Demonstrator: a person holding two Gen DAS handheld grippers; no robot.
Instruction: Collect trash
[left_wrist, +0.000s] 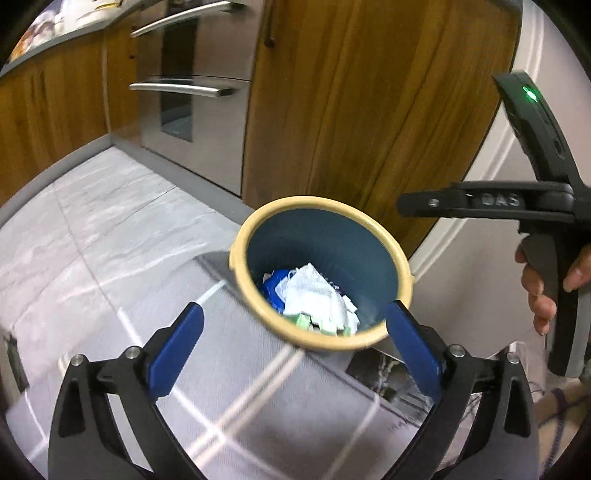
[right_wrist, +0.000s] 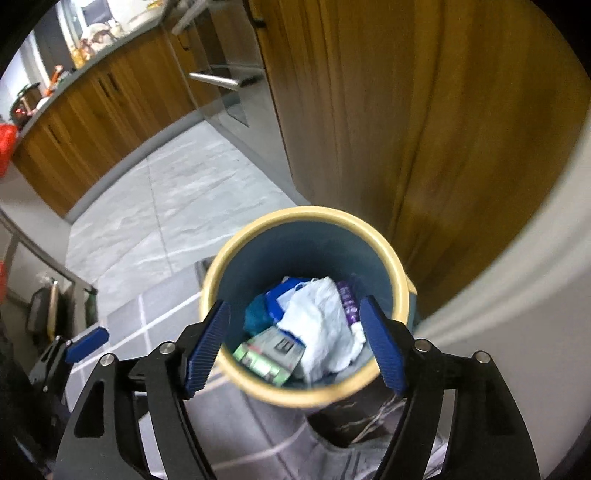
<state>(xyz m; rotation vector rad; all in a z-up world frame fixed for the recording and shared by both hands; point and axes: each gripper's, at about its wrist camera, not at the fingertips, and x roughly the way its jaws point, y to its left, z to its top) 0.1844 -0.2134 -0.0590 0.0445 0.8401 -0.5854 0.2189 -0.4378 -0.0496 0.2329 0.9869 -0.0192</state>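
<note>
Left wrist view alone shows the right hand (left_wrist: 546, 280) on its trigger. Both grippers, left (left_wrist: 295, 350) and right (right_wrist: 295, 339), hover with fingers spread and empty above the cream-rimmed bin (right_wrist: 236, 369) holding crumpled tissue (right_wrist: 321, 325) and wrappers (right_wrist: 269, 354).

Glossy wood cabinet (right_wrist: 424, 129), matt plastic bin (right_wrist: 306, 254), crumpled paper (right_wrist: 321, 325)

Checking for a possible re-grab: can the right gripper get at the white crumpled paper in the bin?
Probably yes. The right gripper hangs open above the bin, and the white crumpled paper lies on top of the trash with nothing covering it.
</note>
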